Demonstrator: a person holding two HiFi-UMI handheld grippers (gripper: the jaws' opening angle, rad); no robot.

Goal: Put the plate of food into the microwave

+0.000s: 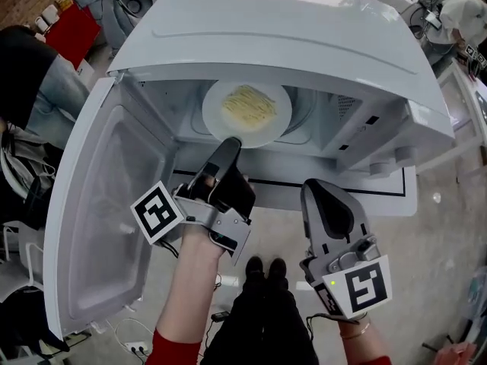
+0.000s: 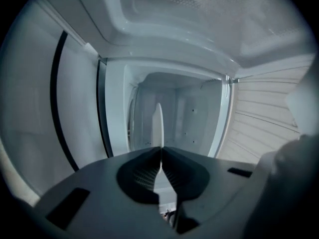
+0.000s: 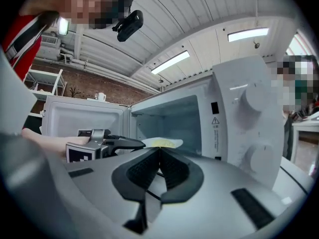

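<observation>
Inside the microwave [image 1: 304, 44]: plate of food [image 1: 247, 112], lying flat
Left gripper [image 1: 230, 146]: jaws pinching the plate's near rim
Right gripper [image 1: 318, 190]: jaws pressed together, empty, before the opening

- The plate [image 1: 247, 112] is round and white, with a heap of pale yellow noodles [image 1: 249, 105] at its middle
- It sits level inside the cavity, straight ahead of the left gripper [image 1: 230, 144], whose jaws are closed on its near rim; in the left gripper view it shows edge-on, rising from between the jaw tips
- The microwave [image 1: 304, 44] is white, with its cavity open toward both grippers
- Its door [image 1: 99, 204] stands swung wide, out to the left of the left gripper
- Its control panel with two round knobs [image 3: 251, 99] lies ahead and to the right of the right gripper [image 1: 319, 190]
</observation>
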